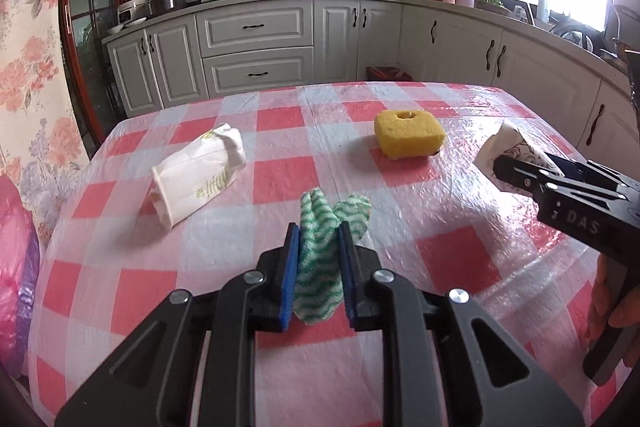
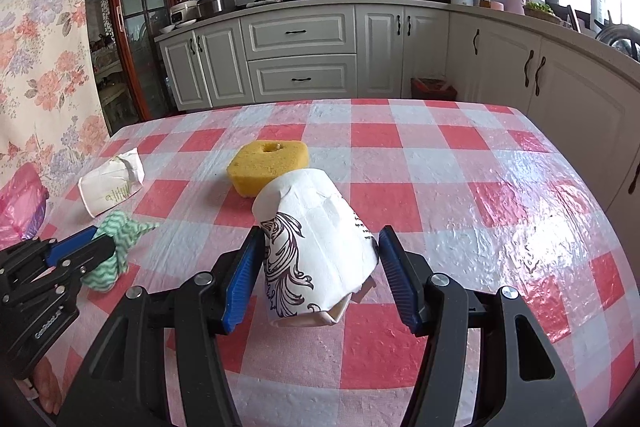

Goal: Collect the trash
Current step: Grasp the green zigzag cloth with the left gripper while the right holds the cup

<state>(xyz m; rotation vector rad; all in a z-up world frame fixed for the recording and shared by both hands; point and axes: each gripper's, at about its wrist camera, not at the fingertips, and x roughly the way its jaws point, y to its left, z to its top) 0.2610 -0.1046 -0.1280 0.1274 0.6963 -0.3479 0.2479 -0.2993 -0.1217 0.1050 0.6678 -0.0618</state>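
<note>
Checkered tablecloth [image 1: 440, 251] covers the table, where the left tool [image 1: 318, 263] pinches a bunched green-and-white cloth [image 1: 320, 267] near the near edge. The right tool [image 2: 318, 277] holds a crumpled white paper cup with a dark print [image 2: 316, 251] between its half-spread pads. A yellow sponge [image 1: 408, 137] sits toward the middle, a crushed white paper cup [image 1: 200, 175] nearer the left edge.

"DAS" in pale letters on the black body of the right gripper [image 1: 504, 169], seen from the left wrist view. Left gripper [image 2: 98, 241] body has small white lettering, too blurred to read. Crushed paper cup [image 2: 316, 247] carries a dark swirl drawing and a column of tiny print, illegible. White paper bag [image 1: 198, 175] near counter's left edge: greenish-yellow marks, unreadable.
</note>
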